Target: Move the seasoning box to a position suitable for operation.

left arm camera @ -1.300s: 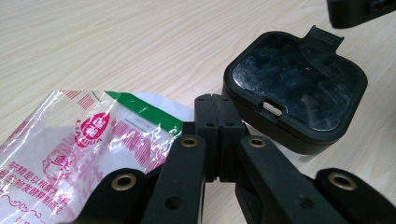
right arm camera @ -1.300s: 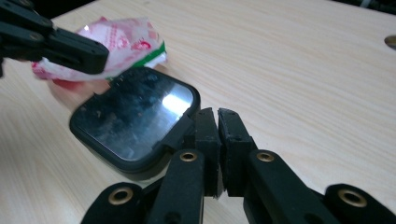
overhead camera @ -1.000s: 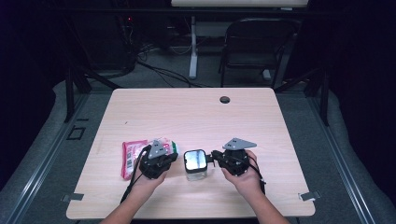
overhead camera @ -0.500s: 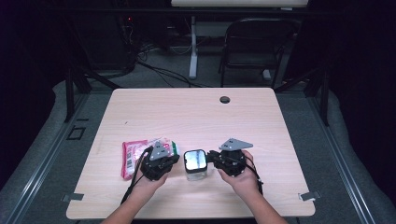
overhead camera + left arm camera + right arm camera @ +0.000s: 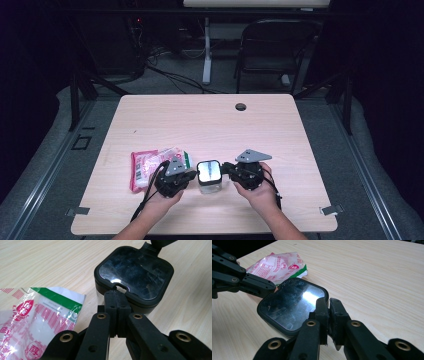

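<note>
The box (image 5: 209, 176) sits on the table (image 5: 210, 125) near my edge, right between my two grippers. It is small and square with round corners. Its sides look see-through and it has a black lid (image 5: 133, 275) on top. The lid has a shiny dark window with scratches, and light bounces off it. My left gripper (image 5: 117, 296) is squeezed shut, and its tip touches the little notch at the lid's rim. My right gripper (image 5: 329, 305) is on the other side, at the lid's corner, with its jaws almost together and only a thin gap. I cannot tell if they pinch the rim. A red, white and green packet (image 5: 155, 162) lies flat just left of the box.
</note>
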Action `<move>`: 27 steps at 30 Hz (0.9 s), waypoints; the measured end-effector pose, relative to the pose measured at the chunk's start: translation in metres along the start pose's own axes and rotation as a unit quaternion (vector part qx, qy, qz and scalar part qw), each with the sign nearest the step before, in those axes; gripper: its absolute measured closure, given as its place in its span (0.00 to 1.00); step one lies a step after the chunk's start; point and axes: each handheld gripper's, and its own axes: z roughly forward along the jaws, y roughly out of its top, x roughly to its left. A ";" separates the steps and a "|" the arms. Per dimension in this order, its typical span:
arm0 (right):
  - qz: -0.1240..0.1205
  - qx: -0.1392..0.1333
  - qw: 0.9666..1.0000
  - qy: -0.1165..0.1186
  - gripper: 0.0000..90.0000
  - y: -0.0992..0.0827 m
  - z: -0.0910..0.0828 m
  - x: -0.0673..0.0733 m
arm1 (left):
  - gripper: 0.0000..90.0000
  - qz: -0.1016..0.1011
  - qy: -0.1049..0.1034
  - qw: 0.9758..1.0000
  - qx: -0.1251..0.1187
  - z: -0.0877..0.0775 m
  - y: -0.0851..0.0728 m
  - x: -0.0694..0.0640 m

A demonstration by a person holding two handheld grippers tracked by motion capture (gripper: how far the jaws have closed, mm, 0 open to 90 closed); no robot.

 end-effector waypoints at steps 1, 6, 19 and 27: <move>0.000 0.000 1.000 0.000 0.95 0.000 0.000 0.000 | 1.00 0.000 0.000 1.000 0.001 0.000 0.000 0.000; 0.002 0.001 1.000 0.002 0.95 0.000 -0.001 0.000 | 1.00 0.000 -0.003 1.000 0.005 0.001 -0.001 -0.002; 0.001 0.002 1.000 0.003 0.95 -0.001 -0.001 -0.001 | 1.00 -0.001 -0.008 1.000 0.009 0.000 -0.003 -0.002; 0.008 -0.002 1.000 0.005 0.95 -0.002 -0.001 -0.001 | 1.00 0.000 -0.011 1.000 0.008 -0.001 -0.003 -0.003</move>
